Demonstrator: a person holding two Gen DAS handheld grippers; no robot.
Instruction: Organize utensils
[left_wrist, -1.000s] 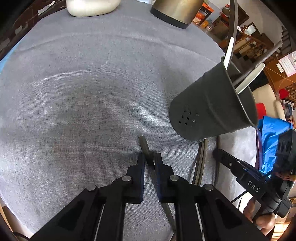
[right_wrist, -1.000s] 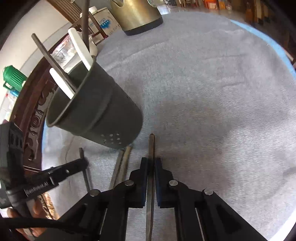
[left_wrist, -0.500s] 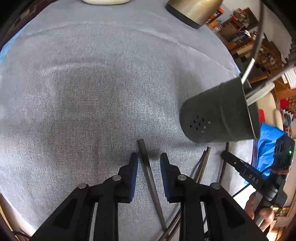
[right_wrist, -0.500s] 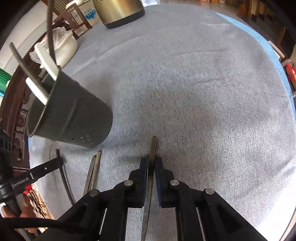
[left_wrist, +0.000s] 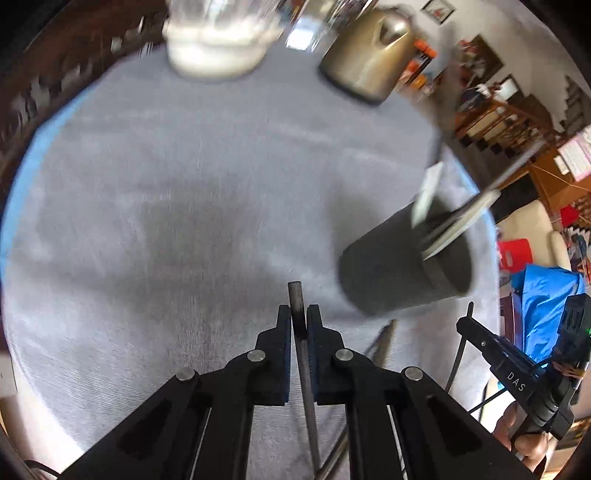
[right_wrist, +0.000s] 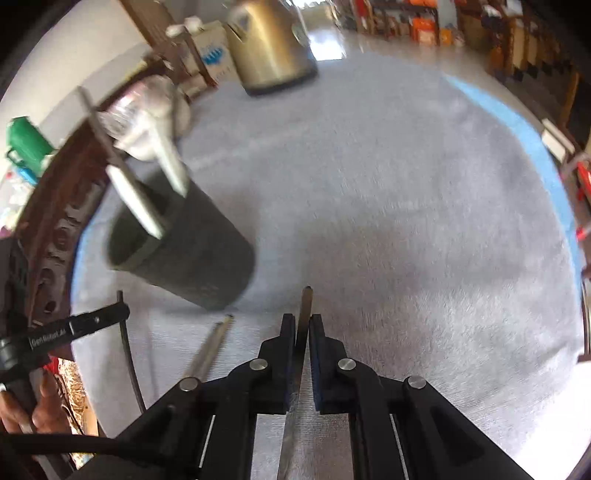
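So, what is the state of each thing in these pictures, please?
Left gripper: jaws closing on a dark metal rod-like utensil.
Right gripper: shut on a thin flat metal utensil.
Dark grey perforated utensil cup: upright, holding several utensils.
Pair of loose metal sticks: lying on the grey tablecloth.
Gold-coloured kettle: upright.

Black tongs (left_wrist: 299, 325) with silver rivets, dark blue pads (right_wrist: 317, 363), white "DAS" lettering.

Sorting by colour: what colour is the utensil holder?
Dark grey utensil holder, clearest in the right wrist view.
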